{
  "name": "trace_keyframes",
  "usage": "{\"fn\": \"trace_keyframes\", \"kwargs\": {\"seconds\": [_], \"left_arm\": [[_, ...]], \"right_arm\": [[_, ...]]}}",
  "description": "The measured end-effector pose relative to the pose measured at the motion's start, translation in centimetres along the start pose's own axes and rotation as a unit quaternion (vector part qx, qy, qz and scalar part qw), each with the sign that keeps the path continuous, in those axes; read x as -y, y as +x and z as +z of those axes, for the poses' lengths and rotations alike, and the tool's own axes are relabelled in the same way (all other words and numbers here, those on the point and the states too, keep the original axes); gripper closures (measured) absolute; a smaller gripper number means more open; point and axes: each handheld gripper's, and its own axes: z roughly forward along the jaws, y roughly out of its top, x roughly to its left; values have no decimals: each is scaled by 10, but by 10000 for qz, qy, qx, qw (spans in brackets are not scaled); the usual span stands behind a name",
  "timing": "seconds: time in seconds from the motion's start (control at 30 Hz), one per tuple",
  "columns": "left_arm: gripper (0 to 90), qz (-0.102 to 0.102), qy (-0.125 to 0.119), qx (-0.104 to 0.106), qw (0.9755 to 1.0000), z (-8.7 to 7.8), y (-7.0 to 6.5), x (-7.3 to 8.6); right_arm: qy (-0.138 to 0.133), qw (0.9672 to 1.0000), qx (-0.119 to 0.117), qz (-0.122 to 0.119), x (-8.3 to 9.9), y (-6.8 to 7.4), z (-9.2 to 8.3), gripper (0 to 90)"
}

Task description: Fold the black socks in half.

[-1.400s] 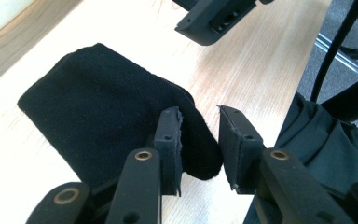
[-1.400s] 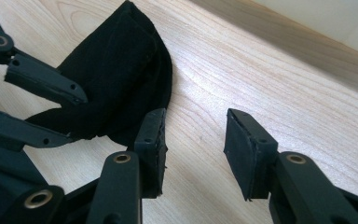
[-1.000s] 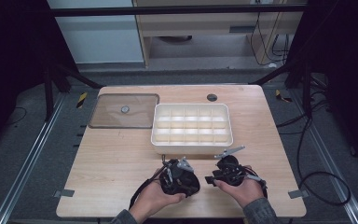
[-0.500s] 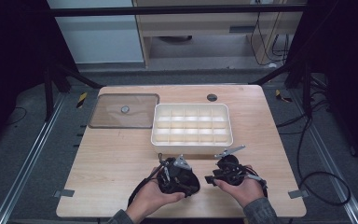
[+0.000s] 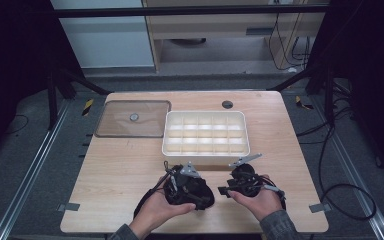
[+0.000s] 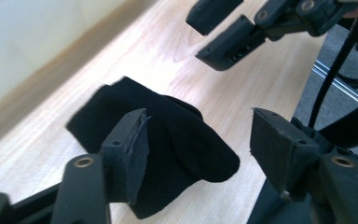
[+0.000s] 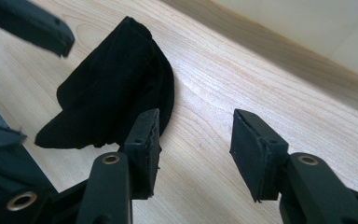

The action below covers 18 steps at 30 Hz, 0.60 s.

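Left gripper just opening, jaws spread, black cloth lying loose behind them on the wooden table. Right gripper spread and empty, just beside. Cloth apparently just released; next, likely a fresh pinch.

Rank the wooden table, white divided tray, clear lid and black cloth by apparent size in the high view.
1. wooden table
2. white divided tray
3. clear lid, looks slightly smaller than the tray
4. black cloth, partly hidden by the hands, so its size is uncertain
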Motion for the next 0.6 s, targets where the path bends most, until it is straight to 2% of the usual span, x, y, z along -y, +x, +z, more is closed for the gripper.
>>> {"fn": "trace_keyframes", "kwargs": {"seconds": [0.17, 0.27, 0.3, 0.37, 0.47, 0.53, 0.6], "left_arm": [[212, -185, -98, -292, 9994, -8, 15, 5], [147, -228, -99, -628, 9977, -14, 28, 12], [130, -308, -163, -659, 9972, -15, 34, 15], [106, -452, -256, -654, 9965, -20, 45, 23], [98, -665, -496, -863, 9928, -28, 58, 38], [84, -680, -543, -1017, 9910, -32, 65, 49], [71, -697, -544, -1071, 9903, -35, 73, 62]], "right_arm": [[-46, 10000, 17, -6, -4, 3, -3, 493], [-96, 9999, 31, 18, -6, 4, -5, 466], [-95, 9999, 37, 24, -6, 4, -6, 456], [-97, 9999, 92, 67, -6, 5, -7, 422], [-84, 9997, 175, 116, -7, 6, -9, 388], [-95, 9996, 222, 139, -7, 7, -9, 361], [-87, 9996, 234, 154, -7, 8, -9, 341]]}}
